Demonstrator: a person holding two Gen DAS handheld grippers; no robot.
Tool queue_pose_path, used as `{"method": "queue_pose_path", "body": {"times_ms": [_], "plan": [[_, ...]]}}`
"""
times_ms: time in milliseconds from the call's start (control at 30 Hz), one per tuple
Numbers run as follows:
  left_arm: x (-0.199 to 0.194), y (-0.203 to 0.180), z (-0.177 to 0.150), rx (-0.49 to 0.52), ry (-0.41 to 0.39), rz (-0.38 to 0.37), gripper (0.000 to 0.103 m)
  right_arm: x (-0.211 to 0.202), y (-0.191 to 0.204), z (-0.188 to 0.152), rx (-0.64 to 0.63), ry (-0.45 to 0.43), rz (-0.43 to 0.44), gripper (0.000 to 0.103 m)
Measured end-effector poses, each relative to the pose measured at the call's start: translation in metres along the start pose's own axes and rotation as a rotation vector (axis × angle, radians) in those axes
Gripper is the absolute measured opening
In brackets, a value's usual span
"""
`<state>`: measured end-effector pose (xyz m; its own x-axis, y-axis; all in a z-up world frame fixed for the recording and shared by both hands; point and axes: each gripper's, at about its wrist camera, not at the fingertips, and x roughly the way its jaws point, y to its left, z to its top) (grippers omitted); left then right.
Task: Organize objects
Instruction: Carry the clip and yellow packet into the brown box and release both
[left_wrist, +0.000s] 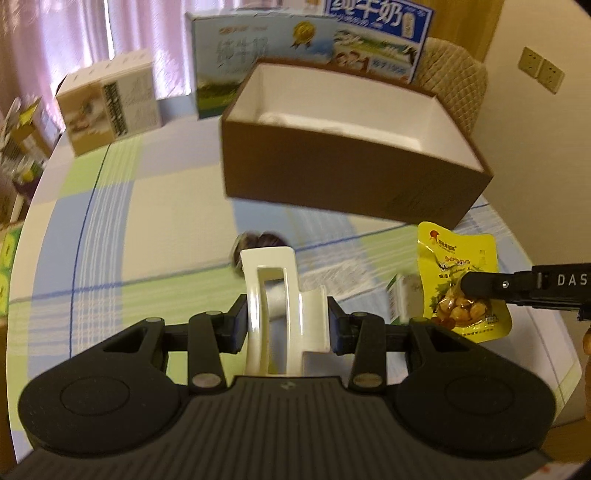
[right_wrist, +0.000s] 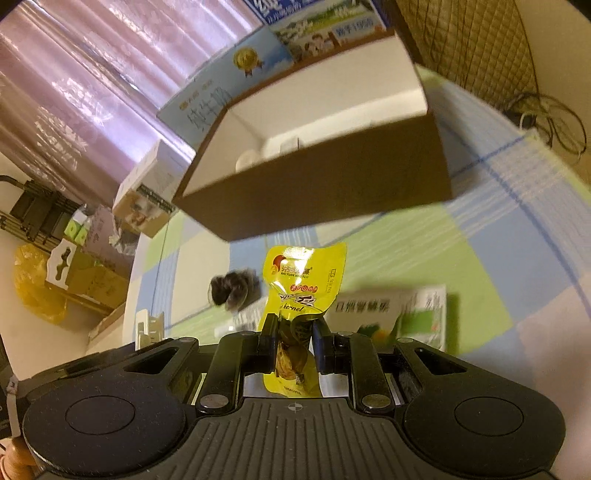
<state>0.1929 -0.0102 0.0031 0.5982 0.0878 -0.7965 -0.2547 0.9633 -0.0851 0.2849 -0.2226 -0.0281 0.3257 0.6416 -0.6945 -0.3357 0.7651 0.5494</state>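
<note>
From the left wrist, the left gripper (left_wrist: 286, 325) is pinching a cream hair claw clip (left_wrist: 275, 314) above a tablecloth (left_wrist: 110, 229) checked in blue, green and white. An open brown box (left_wrist: 347, 162) with white inner walls is sitting on the cloth ahead, milk cartons (left_wrist: 266, 55) are standing behind it, and pink curtains (left_wrist: 74, 37) are hanging at the back. A dark fuzzy object (left_wrist: 258, 242) is lying on the cloth just past the clip. At the right, the right gripper (left_wrist: 480, 286) is gripping a yellow snack pouch (left_wrist: 461, 280).

From the right wrist, the right gripper (right_wrist: 295, 332) is pressing shut on the yellow snack pouch (right_wrist: 304, 280). The brown box (right_wrist: 332, 184) is looming ahead, a green-and-white packet (right_wrist: 399, 314) is lying to the right, blurred, and stacked cardboard (right_wrist: 92, 273) is crowding the floor at the left.
</note>
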Motion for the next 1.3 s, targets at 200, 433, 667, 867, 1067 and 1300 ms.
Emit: {"method": "queue_pose_path", "body": {"times_ms": [200,433,667,867,1067,1300], "plan": [[0.001,-0.019,0.032,0.038,-0.044,-0.008,0.037,-0.015,-0.008,0.035,-0.027,-0.068,0.003,0.015],[0.009,-0.048,0.08,0.085,-0.117,-0.021,0.037,-0.024,-0.011,0.084,-0.079,-0.149,0.01,0.015],[0.027,-0.07,0.131,0.119,-0.159,-0.02,0.037,-0.019,-0.015,0.125,-0.116,-0.207,0.005,0.015],[0.05,-0.073,0.162,0.134,-0.166,0.003,0.037,-0.001,-0.019,0.156,-0.134,-0.236,-0.012,0.015],[0.074,-0.068,0.185,0.151,-0.155,0.025,0.037,0.035,-0.024,0.174,-0.149,-0.177,-0.047,0.015],[0.104,-0.056,0.196,0.157,-0.113,0.049,0.037,0.076,-0.03,0.175,-0.151,-0.084,-0.075,0.015]]}}
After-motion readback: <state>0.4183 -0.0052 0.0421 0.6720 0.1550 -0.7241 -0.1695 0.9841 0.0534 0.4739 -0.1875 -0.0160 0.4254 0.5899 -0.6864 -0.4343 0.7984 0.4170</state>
